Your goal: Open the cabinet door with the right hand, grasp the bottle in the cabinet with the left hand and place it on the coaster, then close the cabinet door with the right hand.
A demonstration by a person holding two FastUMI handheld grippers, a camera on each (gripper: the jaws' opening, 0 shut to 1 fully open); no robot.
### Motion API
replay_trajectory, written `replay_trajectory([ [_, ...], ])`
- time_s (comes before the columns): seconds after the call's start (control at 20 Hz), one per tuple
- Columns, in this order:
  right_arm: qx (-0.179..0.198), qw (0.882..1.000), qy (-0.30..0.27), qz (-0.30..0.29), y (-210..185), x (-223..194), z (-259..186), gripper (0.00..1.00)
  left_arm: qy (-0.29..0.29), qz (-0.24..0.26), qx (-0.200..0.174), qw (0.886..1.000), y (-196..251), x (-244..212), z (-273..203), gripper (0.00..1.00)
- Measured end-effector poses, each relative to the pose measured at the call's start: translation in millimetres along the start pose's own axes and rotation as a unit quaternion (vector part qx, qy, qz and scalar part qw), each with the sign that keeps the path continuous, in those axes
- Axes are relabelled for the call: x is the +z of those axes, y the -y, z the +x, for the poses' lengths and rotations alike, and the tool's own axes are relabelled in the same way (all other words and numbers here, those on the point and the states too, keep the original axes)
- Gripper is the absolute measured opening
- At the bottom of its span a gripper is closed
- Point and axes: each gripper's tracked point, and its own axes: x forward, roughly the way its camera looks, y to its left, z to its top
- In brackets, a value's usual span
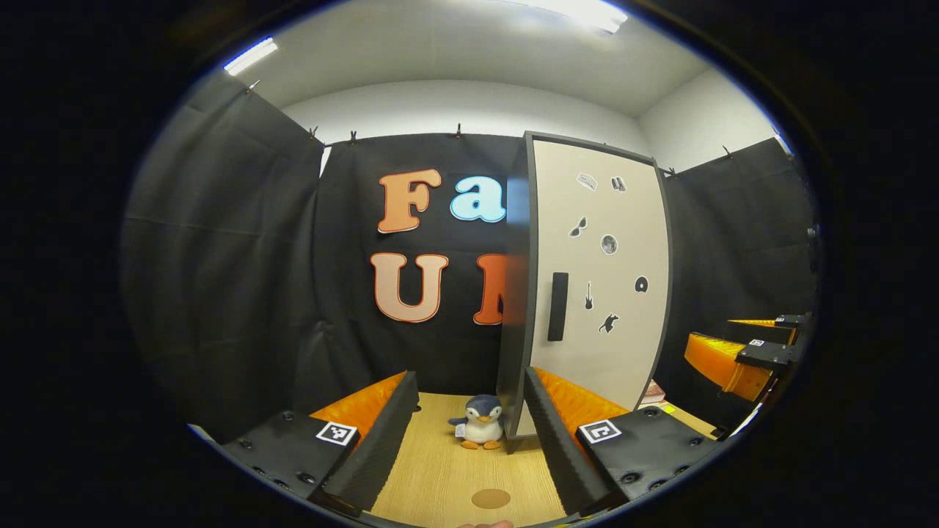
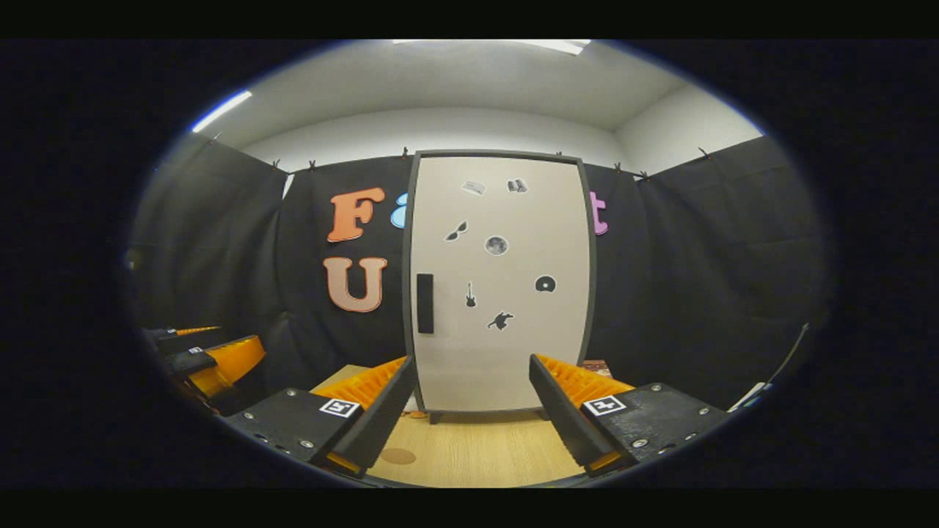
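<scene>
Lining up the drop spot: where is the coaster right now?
In the left gripper view, the coaster lies on the wooden table between the left claw fingers, in front of the penguin toy beside the cabinet.

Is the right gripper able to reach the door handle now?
Probably yes. The right gripper is open and faces the shut cabinet door; nothing stands between it and the handle, which lies up and to its left.

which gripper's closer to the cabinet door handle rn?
Probably right, though neither is close. The right gripper faces the closed cabinet head-on, with the handle up-left of its open fingers. The left gripper sits off the cabinet's left edge, aimed at the penguin toy.
</scene>
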Motion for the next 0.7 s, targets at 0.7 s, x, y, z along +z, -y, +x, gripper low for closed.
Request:
replay_trajectory([
  [0.7,0.032,0.999,0.002,-0.005,-56,8,104,0.97,-0.011,-0.023,0.021,0.999,-39,-13,31,0.96],
])
